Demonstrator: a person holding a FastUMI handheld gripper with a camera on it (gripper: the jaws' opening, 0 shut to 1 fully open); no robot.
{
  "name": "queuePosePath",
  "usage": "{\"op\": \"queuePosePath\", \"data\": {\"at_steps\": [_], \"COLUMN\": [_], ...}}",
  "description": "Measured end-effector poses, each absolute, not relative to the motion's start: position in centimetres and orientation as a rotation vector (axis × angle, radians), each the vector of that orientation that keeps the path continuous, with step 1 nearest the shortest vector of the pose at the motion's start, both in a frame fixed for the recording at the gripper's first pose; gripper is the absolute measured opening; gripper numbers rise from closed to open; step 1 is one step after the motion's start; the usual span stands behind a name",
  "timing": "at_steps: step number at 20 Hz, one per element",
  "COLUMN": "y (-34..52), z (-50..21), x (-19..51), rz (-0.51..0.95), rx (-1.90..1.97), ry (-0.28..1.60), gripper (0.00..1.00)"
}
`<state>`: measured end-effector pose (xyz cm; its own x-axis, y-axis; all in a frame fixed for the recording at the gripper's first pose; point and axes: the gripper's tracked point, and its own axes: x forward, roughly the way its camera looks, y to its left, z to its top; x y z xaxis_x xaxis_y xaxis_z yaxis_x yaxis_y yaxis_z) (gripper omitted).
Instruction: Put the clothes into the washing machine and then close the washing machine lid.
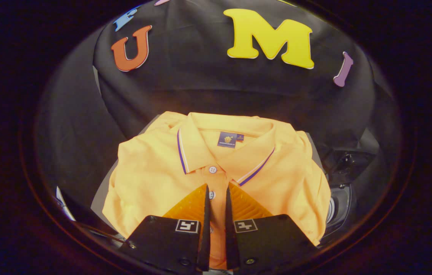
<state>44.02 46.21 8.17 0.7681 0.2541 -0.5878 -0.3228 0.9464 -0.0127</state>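
An orange polo shirt (151, 179) lies folded on a grey surface (103, 194), collar away from me and button placket running toward me. My gripper (218, 189) is down on the shirt's front just below the collar. Its two fingers stand almost together with a narrow strip of the placket and a button held between them. To the right of the shirt, lower down, I see part of a dark round opening with a pale rim, the washing machine (339, 208).
Black cloth hangs close behind the shirt and drapes down on the left. The grey surface's edge shows at the shirt's left (97, 206) and right shoulder (315, 149). Dark machine parts (347, 160) sit right of the shirt.
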Motion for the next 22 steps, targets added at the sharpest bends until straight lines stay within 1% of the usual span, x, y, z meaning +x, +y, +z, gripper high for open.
{"op": "queuePosePath", "data": {"at_steps": [1,3,8,14,17,22], "y": [46.0,46.0,44.5,41.5,39.0,33.0], "z": [8.1,8.1,8.3,14.2,17.0,21.6], "x": [43.7,42.5,38.8,35.1,32.7,31.0], "rz": [0.313,0.341,0.413,0.491,0.507,0.479], "rx": [-0.103,-0.087,-0.009,0.067,0.128,0.146], "ry": [0.637,0.666,0.627,0.473,0.417,0.315], "gripper": [0.15,0.07,0.06,0.06,0.06,0.06]}}
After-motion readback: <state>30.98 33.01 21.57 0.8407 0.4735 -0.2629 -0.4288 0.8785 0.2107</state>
